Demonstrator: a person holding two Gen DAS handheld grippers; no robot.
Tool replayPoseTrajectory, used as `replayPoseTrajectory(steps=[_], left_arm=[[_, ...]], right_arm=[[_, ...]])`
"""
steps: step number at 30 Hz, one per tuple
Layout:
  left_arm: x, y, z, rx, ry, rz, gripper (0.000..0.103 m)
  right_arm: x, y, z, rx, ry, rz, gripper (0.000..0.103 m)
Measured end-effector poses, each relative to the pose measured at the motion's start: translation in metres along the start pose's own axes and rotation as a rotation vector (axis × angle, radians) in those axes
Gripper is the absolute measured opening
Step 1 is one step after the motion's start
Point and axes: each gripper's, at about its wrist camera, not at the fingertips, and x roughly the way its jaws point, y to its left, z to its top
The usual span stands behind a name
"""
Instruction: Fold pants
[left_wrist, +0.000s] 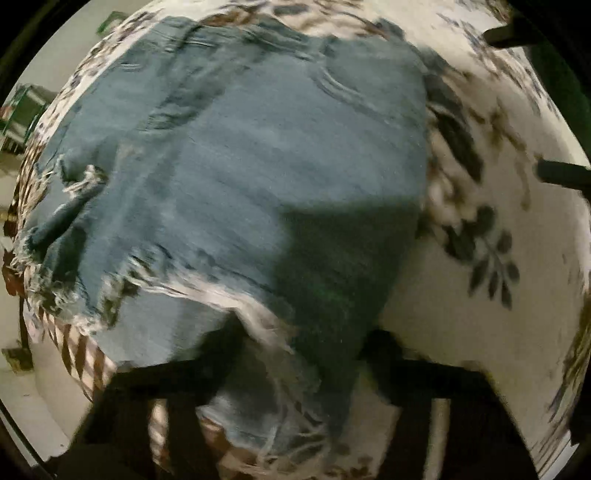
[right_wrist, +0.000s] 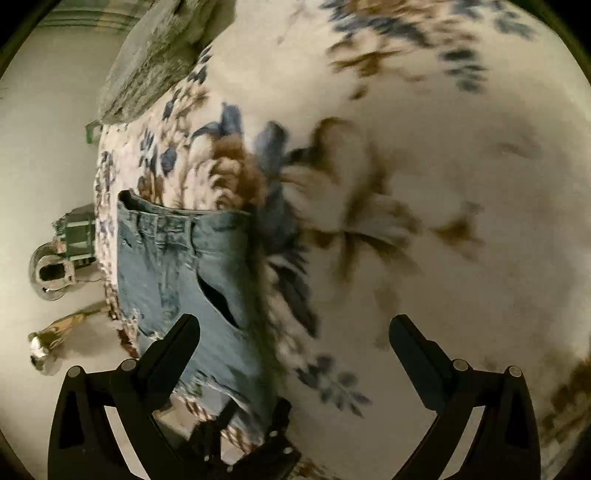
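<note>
Jeans (left_wrist: 236, 177) lie on a floral blanket (left_wrist: 517, 229), filling the centre of the left wrist view; their frayed hem sits low in the frame between the blurred fingers of the left gripper (left_wrist: 295, 354), whose grip I cannot tell. In the right wrist view, the right gripper (right_wrist: 295, 328) stands wide apart at the bottom, the waistband (right_wrist: 166, 218) farther up at centre left.

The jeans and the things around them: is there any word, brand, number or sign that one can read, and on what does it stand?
No readable text in either view.
Jeans: no label or brand patch shows; waistband details are blurred.
Floral blanket: pattern only, no writing.
Green objects on the floor: too small and blurred to tell.
</note>
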Motion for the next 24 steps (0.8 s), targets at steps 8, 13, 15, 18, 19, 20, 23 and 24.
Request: replayPoseTrajectory(steps=[8, 13, 15, 18, 19, 20, 23, 24], left_arm=[[-0.049, 0.029, 0.001, 0.03, -0.088, -0.047, 0.008], [-0.107, 0.065, -0.008, 0.016, -0.116, -0.08, 0.007], [-0.122, 0.083, -0.009, -0.004, -0.132, -0.091, 0.006], [-0.14, 0.111, -0.007, -0.046, -0.183, -0.106, 0.006], [-0.144, 0.122, -0.005, -0.06, -0.201, -0.109, 0.006], [-0.156, 0.141, 0.003, -0.087, -0.216, -0.124, 0.006], [-0.141, 0.175, 0.036, -0.138, -0.239, -0.163, 0.006], [-0.142, 0.193, 0.049, -0.15, -0.248, -0.175, 0.006]], right_arm=[[0.062, 0.055, 0.019, -0.058, 0.024, 0.025, 0.037], [0.04, 0.093, -0.001, -0.066, -0.046, -0.011, 0.011], [0.023, 0.115, -0.012, -0.084, -0.063, -0.011, 0.011], [0.0, 0.157, -0.027, -0.124, -0.086, -0.02, 0.01], [-0.005, 0.175, -0.03, -0.136, -0.094, -0.023, 0.01], [-0.008, 0.194, -0.031, -0.146, -0.101, -0.025, 0.01], [-0.009, 0.244, -0.025, -0.178, -0.108, -0.047, 0.01], [-0.005, 0.263, -0.02, -0.189, -0.115, -0.056, 0.01]])
